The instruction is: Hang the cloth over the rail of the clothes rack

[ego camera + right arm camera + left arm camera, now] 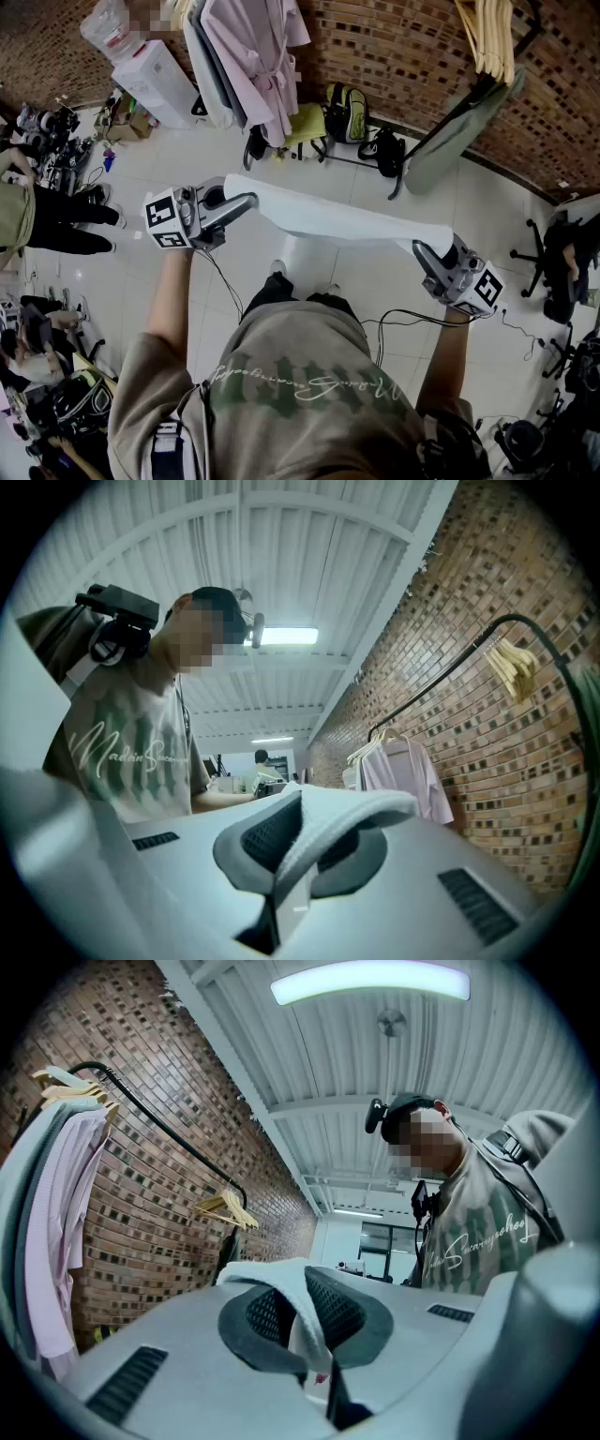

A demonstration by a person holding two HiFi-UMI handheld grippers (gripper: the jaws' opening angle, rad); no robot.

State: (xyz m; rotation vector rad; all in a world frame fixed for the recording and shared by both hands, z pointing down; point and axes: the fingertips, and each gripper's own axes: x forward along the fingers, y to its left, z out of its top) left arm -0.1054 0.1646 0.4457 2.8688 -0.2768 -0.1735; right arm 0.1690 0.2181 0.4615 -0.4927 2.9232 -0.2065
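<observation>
Between the left gripper (246,200) and the right gripper (419,249) stretches one white cloth (337,220), with each pair of jaws pinched tight on an end of it. Beyond it, well apart, runs the clothes rack's rail (441,675), carrying one pink robe (262,56) and wooden hangers (489,37). Two bags (349,112) sit on the white tiled floor (487,216) beneath, by a brick wall (394,47).

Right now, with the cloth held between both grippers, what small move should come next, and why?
Probably lift the cloth forward toward the rail, keeping both grips. The left gripper and right gripper are each shut on an end, and the cloth is not yet over the rail.
</observation>
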